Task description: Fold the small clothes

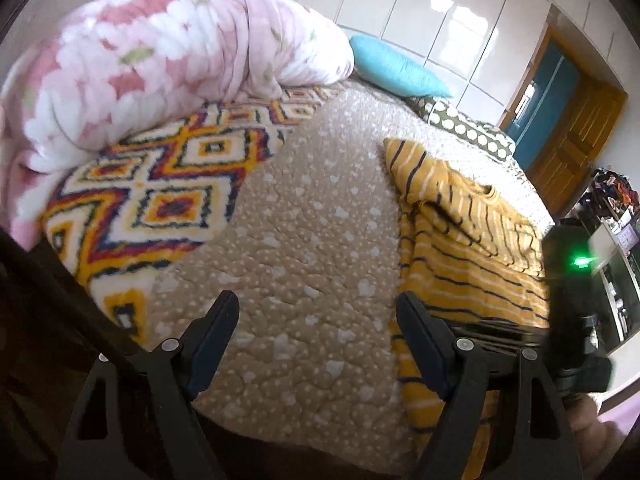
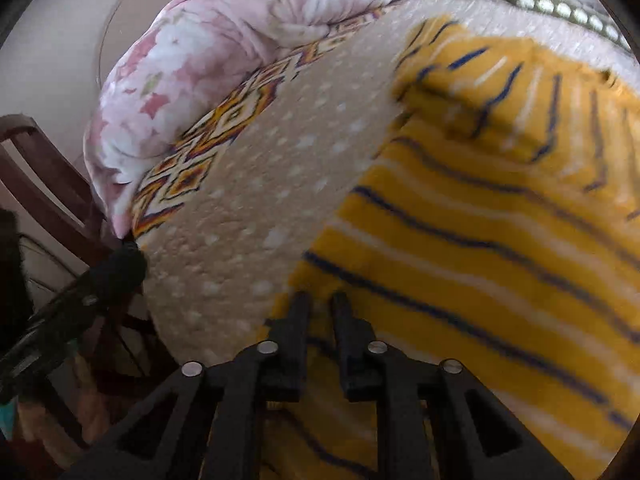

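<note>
Yellow striped garment (image 1: 460, 240) beside bare quilt (image 1: 304, 216); left gripper (image 1: 318, 312) wide.

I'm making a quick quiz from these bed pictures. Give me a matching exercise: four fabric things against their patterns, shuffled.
Things:
1. garment
2. rolled blanket
3. pillow
4. bedspread

Patterns:
A. plain turquoise
B. beige with pale spots
C. mustard with dark and white stripes
D. pink and white flowers

Pairs: 1-C, 2-D, 3-A, 4-B
</note>
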`<state>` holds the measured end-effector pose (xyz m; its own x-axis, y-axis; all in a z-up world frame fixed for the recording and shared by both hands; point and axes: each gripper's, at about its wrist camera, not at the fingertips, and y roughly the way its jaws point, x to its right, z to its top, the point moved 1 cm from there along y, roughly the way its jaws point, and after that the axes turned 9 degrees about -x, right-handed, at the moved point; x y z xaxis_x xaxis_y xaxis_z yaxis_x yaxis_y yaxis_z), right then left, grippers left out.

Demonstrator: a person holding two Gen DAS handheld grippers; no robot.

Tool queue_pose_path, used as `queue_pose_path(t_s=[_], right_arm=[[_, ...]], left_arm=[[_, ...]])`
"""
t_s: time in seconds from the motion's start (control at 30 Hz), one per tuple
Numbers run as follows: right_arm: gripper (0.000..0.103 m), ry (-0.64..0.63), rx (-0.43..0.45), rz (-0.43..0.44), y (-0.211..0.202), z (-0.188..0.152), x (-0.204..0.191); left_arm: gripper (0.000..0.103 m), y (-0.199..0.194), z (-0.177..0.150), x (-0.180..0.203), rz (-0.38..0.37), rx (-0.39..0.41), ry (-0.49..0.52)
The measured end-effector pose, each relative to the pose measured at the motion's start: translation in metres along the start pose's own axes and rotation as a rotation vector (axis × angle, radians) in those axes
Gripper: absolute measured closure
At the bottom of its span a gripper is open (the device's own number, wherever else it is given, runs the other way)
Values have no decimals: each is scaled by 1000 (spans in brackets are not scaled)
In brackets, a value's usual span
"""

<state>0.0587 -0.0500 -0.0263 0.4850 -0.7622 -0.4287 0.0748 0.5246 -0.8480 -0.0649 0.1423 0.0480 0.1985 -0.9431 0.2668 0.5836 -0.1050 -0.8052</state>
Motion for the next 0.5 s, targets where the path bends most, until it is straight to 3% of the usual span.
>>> queue_pose_path(t_s=[0.1,0.23,0.37,0.5], right_arm=[[88,15,24,6,2,-1,-5],[84,50,47,78,-31,-21,9],[74,60,118,-54,-78,-62,33],[69,193,198,-169,-126,-112,82]], left_arm=[[23,-11,-4,4,9,4,24],[23,-13,-12,11,20,-26,70],[23,-3,-22,29,38,-70,122],[23,7,-30,56,24,-101,180]])
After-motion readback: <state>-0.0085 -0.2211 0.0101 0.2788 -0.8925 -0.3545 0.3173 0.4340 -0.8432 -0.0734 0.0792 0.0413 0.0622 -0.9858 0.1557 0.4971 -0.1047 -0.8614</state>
